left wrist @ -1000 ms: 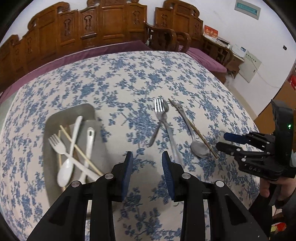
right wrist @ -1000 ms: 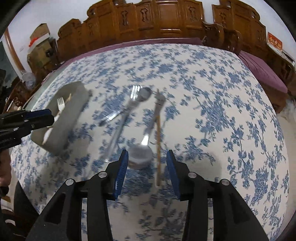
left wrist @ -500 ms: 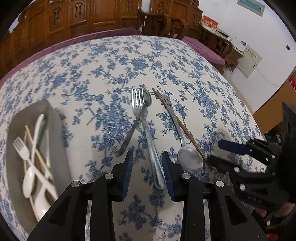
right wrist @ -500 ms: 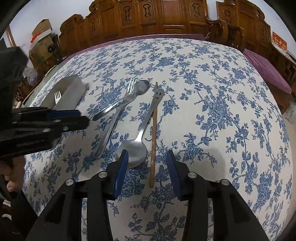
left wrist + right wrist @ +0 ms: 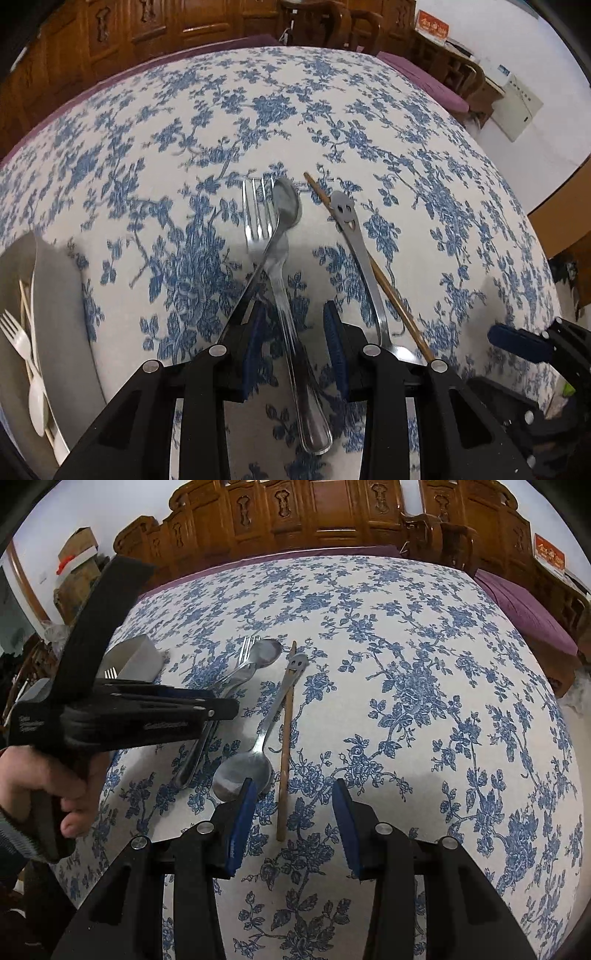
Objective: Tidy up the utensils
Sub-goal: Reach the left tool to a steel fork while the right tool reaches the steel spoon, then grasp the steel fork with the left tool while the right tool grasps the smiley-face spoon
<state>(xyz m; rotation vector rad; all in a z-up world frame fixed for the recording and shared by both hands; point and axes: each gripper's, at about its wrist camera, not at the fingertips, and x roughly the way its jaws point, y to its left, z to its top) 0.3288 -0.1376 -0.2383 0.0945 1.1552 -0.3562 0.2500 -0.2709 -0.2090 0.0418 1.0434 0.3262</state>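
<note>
**Jaws parted on both sides, nothing gripped – mis-pick risk**

Jaws: left gripper (image 5: 293, 347) straddles the fork (image 5: 284, 295) handle, pads clear of it; right gripper (image 5: 291, 823) spread over the chopstick (image 5: 286, 738), no contact.

Tray (image 5: 62, 295), far left, holds white utensils already. Remaining metal pieces lie mid-cloth.

Risks:
- Small spoon (image 5: 273, 240) is crossed over the fork; it could be dragged along.
- Thin, slick handle; slip likely if clamped off-centre.
</note>
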